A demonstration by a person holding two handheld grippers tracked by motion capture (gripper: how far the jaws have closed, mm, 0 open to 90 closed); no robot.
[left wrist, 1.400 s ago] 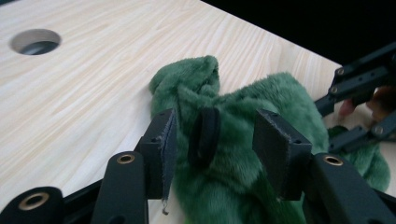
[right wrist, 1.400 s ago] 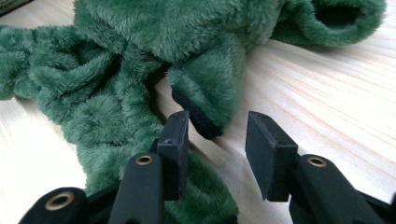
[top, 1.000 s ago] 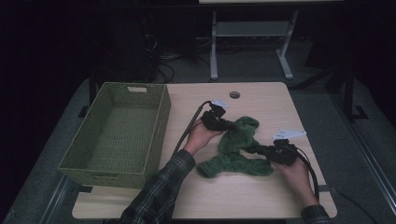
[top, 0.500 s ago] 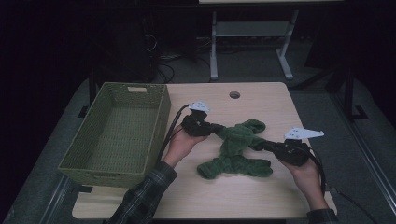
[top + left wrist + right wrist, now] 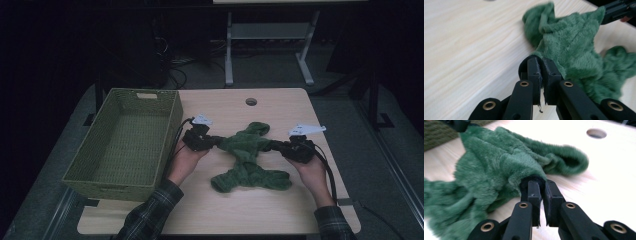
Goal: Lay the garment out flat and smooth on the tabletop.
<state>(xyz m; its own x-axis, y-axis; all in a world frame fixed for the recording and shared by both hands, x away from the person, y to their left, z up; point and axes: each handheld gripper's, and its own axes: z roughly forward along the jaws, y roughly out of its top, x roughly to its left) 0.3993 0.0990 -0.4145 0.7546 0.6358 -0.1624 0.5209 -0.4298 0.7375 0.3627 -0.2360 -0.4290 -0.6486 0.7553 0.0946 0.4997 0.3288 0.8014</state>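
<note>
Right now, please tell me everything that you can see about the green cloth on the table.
The green cloth is a plush, fleecy fabric, dark green, crumpled and twisted rather than flat. It lies on the light wooden table, right of the woven basket and apart from it. The left gripper and the right gripper each pinch one end, stretching its middle between them, while a bunched part rests nearer the person.

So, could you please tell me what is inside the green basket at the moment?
The basket holds nothing that can be seen: its woven floor is bare. The near wall hides the strip of floor just behind it. The green cloth lies outside on the table, pinched by both grippers.
</note>
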